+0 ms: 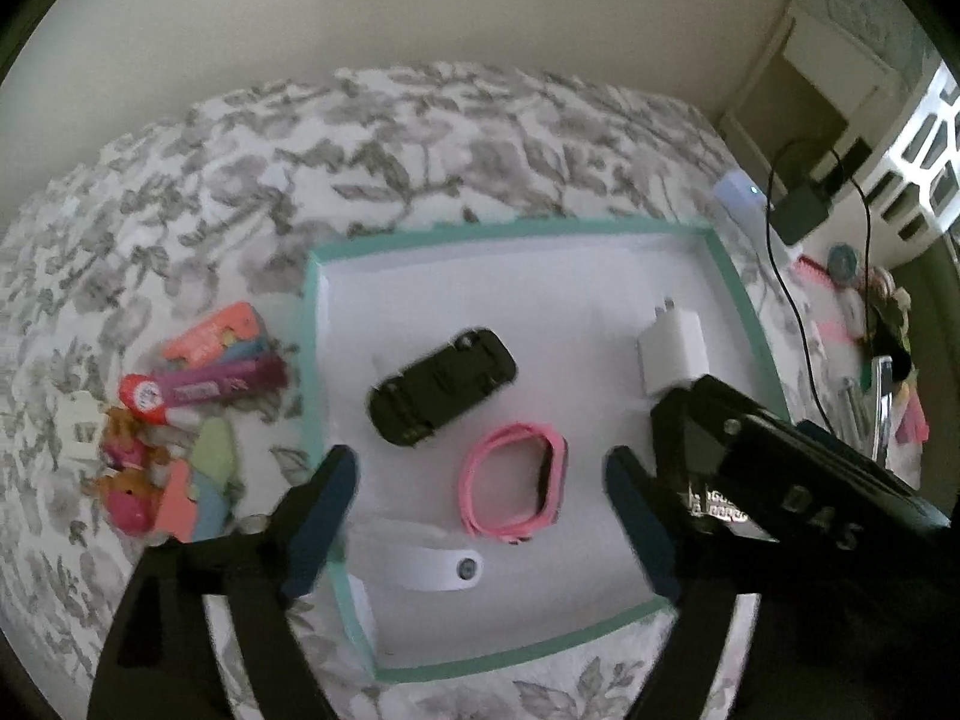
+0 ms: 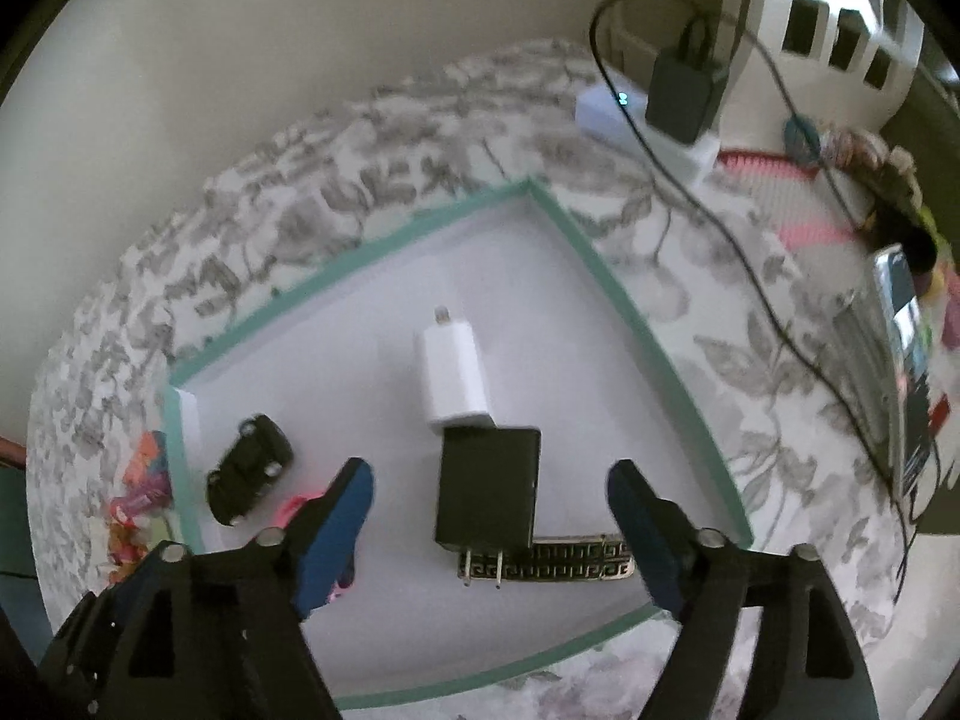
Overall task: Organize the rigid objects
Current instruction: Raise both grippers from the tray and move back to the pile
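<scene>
White letters "DAS" mark the right gripper. The teal-edged tray holds one black toy car, one pink watch, one white charger and one black charger. Both the right gripper and the left gripper hang over it with jaws wide apart, empty.

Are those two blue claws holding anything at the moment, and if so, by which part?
Nothing is held. The left gripper stands open above the pink watch, and the right gripper stands open above the black charger. Both things lie loose in the teal-edged tray.
</scene>
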The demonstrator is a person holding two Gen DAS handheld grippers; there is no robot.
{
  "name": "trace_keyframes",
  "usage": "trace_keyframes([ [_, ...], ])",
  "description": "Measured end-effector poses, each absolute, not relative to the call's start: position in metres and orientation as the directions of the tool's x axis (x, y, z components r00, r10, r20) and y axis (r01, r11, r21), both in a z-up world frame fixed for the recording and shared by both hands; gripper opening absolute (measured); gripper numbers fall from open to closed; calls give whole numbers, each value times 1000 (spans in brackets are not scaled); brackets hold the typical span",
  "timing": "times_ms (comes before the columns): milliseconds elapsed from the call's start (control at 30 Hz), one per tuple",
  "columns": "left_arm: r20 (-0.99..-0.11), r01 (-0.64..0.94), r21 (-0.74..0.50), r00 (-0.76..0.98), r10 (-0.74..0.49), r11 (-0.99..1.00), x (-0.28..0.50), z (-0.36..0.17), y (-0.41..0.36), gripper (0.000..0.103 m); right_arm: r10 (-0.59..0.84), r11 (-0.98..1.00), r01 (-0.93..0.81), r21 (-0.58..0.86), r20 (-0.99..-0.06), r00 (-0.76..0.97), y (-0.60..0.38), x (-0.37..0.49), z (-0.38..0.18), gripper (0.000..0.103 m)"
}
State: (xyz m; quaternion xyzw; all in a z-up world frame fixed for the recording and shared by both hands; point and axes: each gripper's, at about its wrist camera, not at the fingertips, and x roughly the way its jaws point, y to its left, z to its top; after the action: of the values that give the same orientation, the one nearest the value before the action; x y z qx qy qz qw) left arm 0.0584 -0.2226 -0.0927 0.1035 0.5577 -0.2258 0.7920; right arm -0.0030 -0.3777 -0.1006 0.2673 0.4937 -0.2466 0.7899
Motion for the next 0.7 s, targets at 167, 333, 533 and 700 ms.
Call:
trace_keyframes([
  [167, -910, 410, -93, 335, -244, 907, 71, -81, -207, 96, -157, 732, 651, 199, -881, 446, -378, -8, -81, 99],
  [333, -898, 331, -107, 373, -234, 937, 83, -72, -182, 99, -183, 728, 649, 219, -851, 492, -378, -11, -70, 103],
  [533, -875, 237, -148, 421, -239, 960, 100, -58, -144, 99, -186, 747, 622, 233, -825, 533, -369, -8, -65, 103],
  [700, -853, 144, -174, 472, -222, 974, 113, -47, -106, 99, -154, 791, 558, 250, -802, 578, -348, 2, -62, 103],
])
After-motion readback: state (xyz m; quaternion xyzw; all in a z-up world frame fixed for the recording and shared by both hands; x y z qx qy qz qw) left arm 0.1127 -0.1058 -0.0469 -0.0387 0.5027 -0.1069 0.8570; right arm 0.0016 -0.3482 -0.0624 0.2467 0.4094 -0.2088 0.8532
